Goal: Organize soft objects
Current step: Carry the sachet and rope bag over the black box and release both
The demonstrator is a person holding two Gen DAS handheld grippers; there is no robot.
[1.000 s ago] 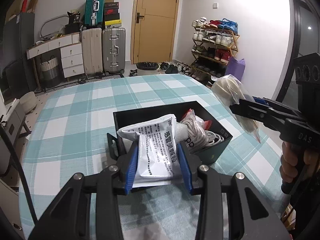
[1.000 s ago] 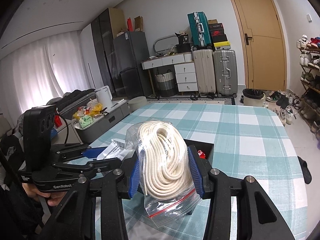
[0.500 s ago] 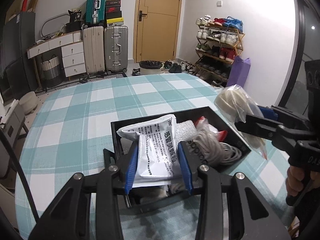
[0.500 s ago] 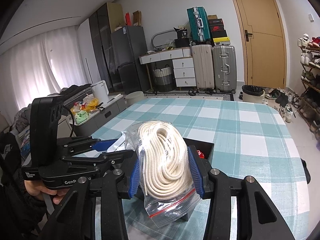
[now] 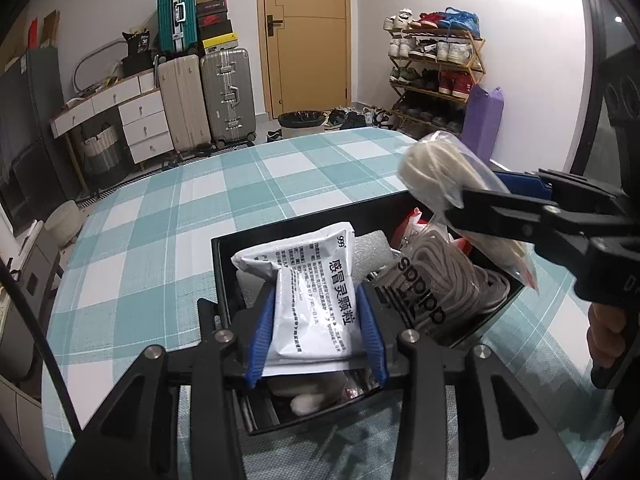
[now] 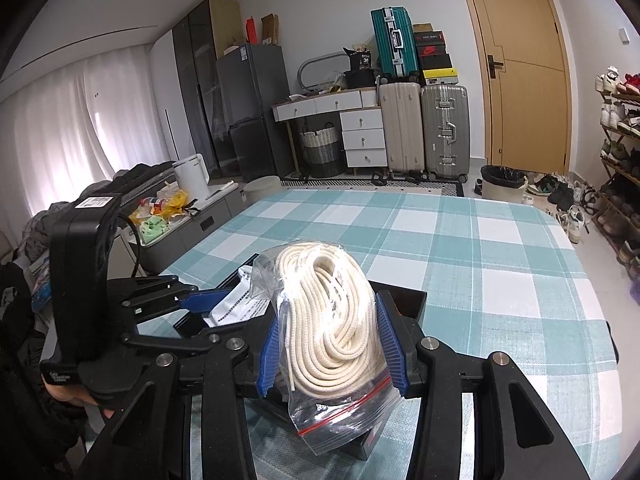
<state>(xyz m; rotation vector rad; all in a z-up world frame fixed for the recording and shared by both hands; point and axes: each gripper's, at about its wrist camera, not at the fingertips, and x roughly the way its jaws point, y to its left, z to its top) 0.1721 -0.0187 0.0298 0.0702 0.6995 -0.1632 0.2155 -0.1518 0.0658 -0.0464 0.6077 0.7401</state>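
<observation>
My right gripper (image 6: 334,344) clamps a clear zip bag of coiled white rope (image 6: 332,320) between its blue pads, the red-striped seal hanging below. Under it sits a black box (image 6: 404,300) on the bench (image 6: 500,280), covered in teal check cloth. At left my left gripper (image 6: 208,304) pinches a white printed packet (image 6: 240,308) over the box.
</observation>
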